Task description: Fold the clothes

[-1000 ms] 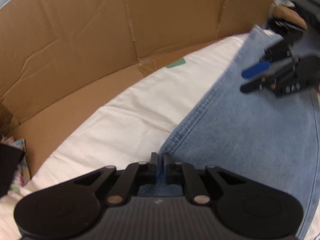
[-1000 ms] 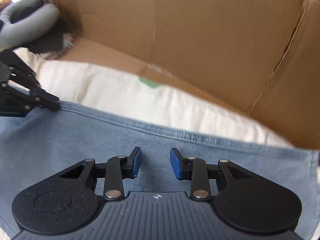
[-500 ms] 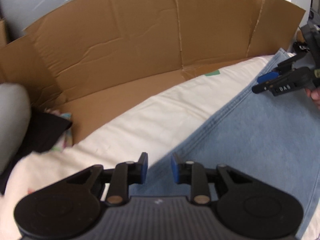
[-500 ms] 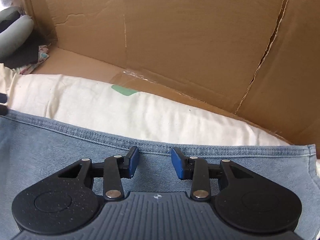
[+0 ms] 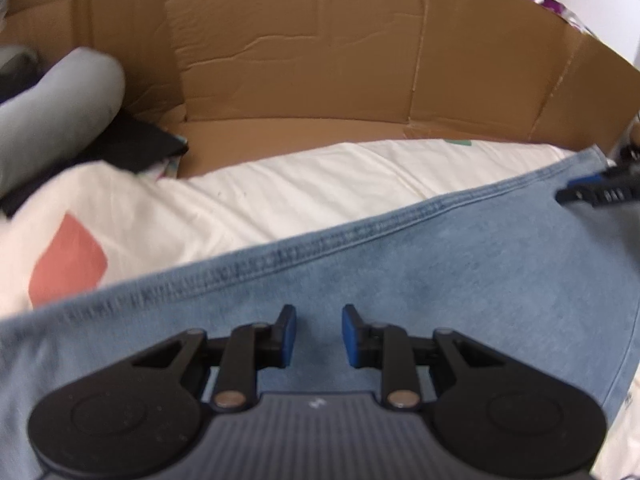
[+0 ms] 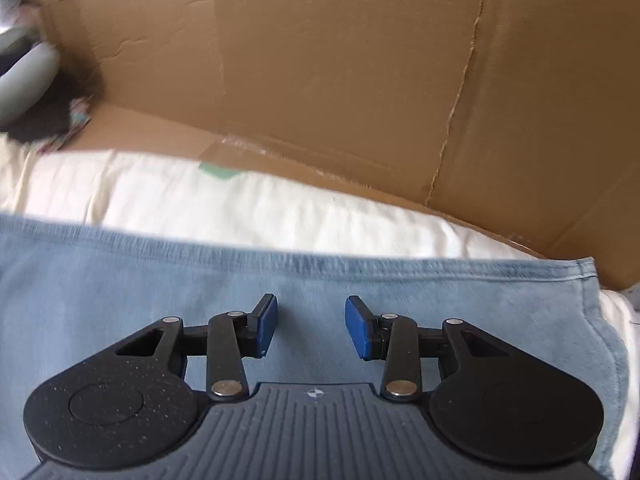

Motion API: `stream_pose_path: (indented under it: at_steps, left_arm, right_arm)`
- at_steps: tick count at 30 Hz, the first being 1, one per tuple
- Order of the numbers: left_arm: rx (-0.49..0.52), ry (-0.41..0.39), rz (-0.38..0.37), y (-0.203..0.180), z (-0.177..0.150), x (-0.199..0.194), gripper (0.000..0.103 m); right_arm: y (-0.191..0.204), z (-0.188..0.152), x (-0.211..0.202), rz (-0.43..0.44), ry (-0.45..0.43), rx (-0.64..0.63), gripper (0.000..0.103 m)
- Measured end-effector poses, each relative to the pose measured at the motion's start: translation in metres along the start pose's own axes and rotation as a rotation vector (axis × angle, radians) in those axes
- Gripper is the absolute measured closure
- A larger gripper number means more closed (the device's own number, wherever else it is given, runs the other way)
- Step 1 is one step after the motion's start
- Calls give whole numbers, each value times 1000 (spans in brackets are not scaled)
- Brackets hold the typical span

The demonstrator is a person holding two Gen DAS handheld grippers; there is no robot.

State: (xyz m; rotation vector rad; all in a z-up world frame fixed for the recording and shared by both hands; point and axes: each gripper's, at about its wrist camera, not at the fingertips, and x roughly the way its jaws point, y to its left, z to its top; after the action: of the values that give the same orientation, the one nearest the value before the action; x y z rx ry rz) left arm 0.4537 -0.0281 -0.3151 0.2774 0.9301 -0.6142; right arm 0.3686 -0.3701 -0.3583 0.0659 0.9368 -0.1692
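Note:
A light blue denim garment point(image 5: 460, 280) lies flat on a cream sheet point(image 5: 320, 184), its stitched hem running across both views. My left gripper point(image 5: 316, 332) hovers over the denim just inside the hem, open, with nothing between its blue pads. In the right wrist view the same denim point(image 6: 140, 280) fills the lower half, its far right corner point(image 6: 584, 272) rounded. My right gripper point(image 6: 310, 326) is open above the cloth, its pads apart and empty. At the right edge of the left wrist view the right gripper point(image 5: 592, 190) shows again, near the hem's far end.
A brown cardboard wall point(image 5: 320, 60) stands behind the sheet and wraps round the right side point(image 6: 400, 80). A grey padded roll point(image 5: 52, 112) and black cloth point(image 5: 144, 148) sit at the back left. The sheet carries a pink patch point(image 5: 68, 264) and a small green one point(image 6: 216, 172).
The left gripper, shut on the denim edge a second ago, has opened, let go and swung over the garment. The right gripper has shifted sideways a little and stays open.

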Motion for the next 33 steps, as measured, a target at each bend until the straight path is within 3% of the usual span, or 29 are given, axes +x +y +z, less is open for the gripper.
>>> stream_pose_path:
  at_steps: [6,12,17,23,28,33]
  left_arm:
    - [-19,-9,23,-8,-4,13,76]
    - [-38,-34,102,-5,15,28,81]
    - [-65,-24,125,6,29,33,83]
    - [-71,-49,172,31,37,-11,81]
    - [-96,-51,278,64,13,-51,81]
    - [-116,-54,387,84,-15,-67,78]
  right_arm:
    - [-8,-17,-7,4,1,-21,59]
    - [-16,-23,-8,-21,0,-33,59]
    - [-26,-24,-16,-41,0,-7,59]
    - [-32,-27,-48,-24,-51,22,59]
    - [-35,-37,-68,-9,-62,45,58]
    - [-35,-54,-82,-6,-51,56,58]
